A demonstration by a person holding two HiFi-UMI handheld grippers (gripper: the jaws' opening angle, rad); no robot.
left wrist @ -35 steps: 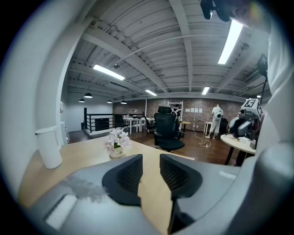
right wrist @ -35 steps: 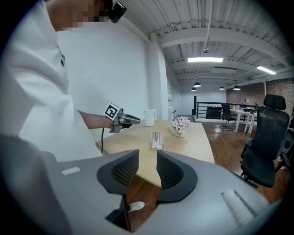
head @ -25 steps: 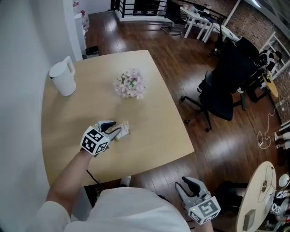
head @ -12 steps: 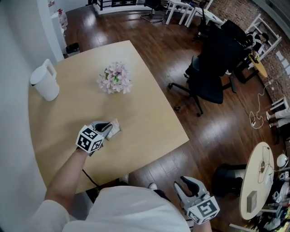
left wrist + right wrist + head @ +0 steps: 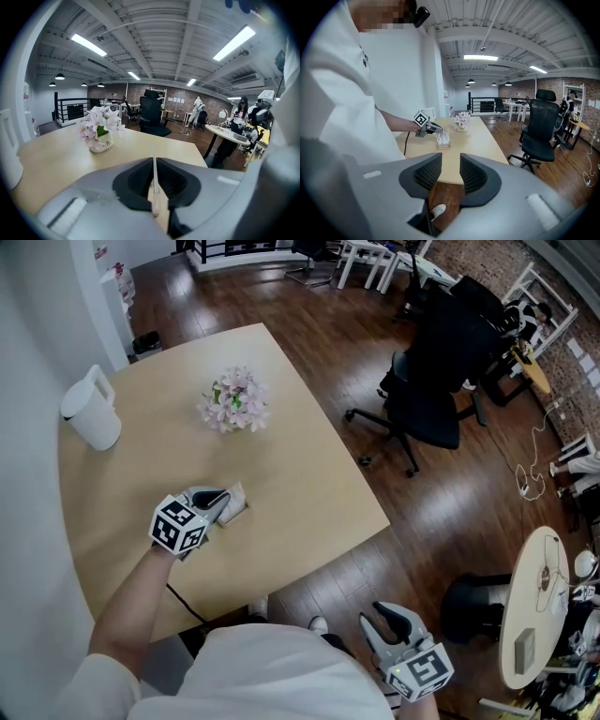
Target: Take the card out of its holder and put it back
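- Our left hand-held gripper [image 5: 154,174] clamps a thin, pale card [image 5: 154,196] edge-on between ribbed black pads [image 5: 138,180].
- Our right hand-held gripper [image 5: 451,173] gapes empty, its pads ribbed too.

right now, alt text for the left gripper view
The left gripper is shut on a thin card seen edge-on. Beyond it, a pot of pink flowers stands on a pale wooden table.
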